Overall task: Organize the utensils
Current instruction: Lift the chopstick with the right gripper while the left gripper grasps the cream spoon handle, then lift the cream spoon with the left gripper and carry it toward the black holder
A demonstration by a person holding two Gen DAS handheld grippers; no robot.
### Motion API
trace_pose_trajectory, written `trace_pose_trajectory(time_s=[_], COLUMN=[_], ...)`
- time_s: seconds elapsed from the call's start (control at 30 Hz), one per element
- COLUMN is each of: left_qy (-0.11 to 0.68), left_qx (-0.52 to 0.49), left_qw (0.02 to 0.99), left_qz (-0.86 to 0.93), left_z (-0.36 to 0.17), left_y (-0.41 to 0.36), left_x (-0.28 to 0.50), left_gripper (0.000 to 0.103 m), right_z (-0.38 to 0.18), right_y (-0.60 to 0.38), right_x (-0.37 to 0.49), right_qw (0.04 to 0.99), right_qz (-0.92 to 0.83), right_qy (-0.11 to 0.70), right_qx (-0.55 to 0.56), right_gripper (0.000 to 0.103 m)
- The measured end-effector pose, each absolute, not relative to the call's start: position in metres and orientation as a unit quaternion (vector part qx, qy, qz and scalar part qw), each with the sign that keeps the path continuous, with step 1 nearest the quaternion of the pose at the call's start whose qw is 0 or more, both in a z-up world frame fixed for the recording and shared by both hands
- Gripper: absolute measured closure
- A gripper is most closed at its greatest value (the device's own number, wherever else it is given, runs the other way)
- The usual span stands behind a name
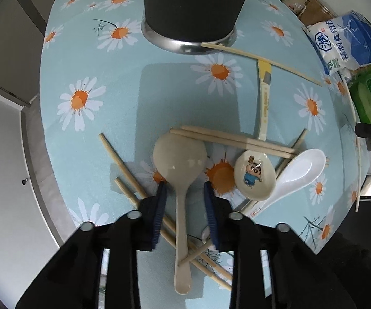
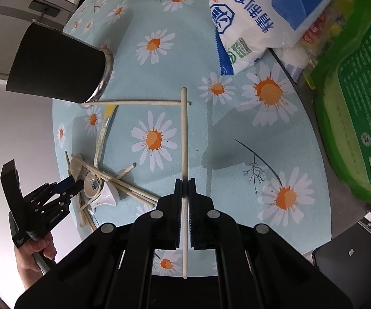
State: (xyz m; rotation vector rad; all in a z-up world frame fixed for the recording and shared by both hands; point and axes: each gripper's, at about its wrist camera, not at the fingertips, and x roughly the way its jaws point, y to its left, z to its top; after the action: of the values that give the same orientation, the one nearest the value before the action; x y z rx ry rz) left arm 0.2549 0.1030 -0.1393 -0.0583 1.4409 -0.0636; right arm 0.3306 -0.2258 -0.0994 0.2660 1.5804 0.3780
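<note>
In the left wrist view, my left gripper (image 1: 185, 188) is open, its jaws on either side of the handle of a beige rice paddle (image 1: 180, 164) lying on the daisy tablecloth. Next to it lie a cartoon-print spoon (image 1: 254, 175), a white soup spoon (image 1: 297, 171) and several wooden chopsticks (image 1: 231, 139). A black utensil cup (image 1: 193, 2) stands at the far side. In the right wrist view, my right gripper (image 2: 184, 180) is shut on one chopstick (image 2: 184, 134), held above the table. The cup (image 2: 56, 67) and the left gripper (image 2: 69, 182) show at the left.
A salt bag (image 2: 249, 18) and a green package (image 2: 358, 103) lie along the table's right side. Another chopstick (image 2: 139, 102) lies against the cup's base, by a yellow-handled spoon (image 2: 103, 131). The table edge (image 1: 44, 128) drops off at the left.
</note>
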Motion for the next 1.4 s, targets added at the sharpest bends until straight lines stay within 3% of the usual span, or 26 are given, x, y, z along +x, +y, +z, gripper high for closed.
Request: trace_pose_trajectory(time_s=[0.1,0.2,0.97,1.33,1.4], left_qy=[0.665,0.665,0.603,0.543,0.532], left_qx=[-0.029,-0.033,-0.108,-0.097,-0.098], left_qw=[0.746,0.746,0.790,0.834,0.841], left_qz=[-0.026,-0.025,0.030,0.014,0.007], left_z=[-0.140,-0.140,-0.099,-0.054,-0.044], left_y=[0.102,0.101,0.134,0.131,0.128], left_x=[0.256,0.257,0.239,0.253,0.255], left_gripper=[0.091,0.093,0.095,0.096,0.100], right_z=[-0.098,-0.097,-0.087,-0.055,-0.050], right_y=[-0.225,-0.221,-0.154,-0.124,-0.120], right_x=[0.333,0.334,0.341,0.342,0.341], right_qw=[0.678,0.676,0.673,0.700,0.708], right_qz=[0.179,0.190,0.266,0.333,0.340], right_qy=[0.704,0.703,0.689,0.632,0.619], right_qx=[0.115,0.112,0.035,0.025,0.022], right_gripper=[0.098,0.098,0.098,0.098,0.098])
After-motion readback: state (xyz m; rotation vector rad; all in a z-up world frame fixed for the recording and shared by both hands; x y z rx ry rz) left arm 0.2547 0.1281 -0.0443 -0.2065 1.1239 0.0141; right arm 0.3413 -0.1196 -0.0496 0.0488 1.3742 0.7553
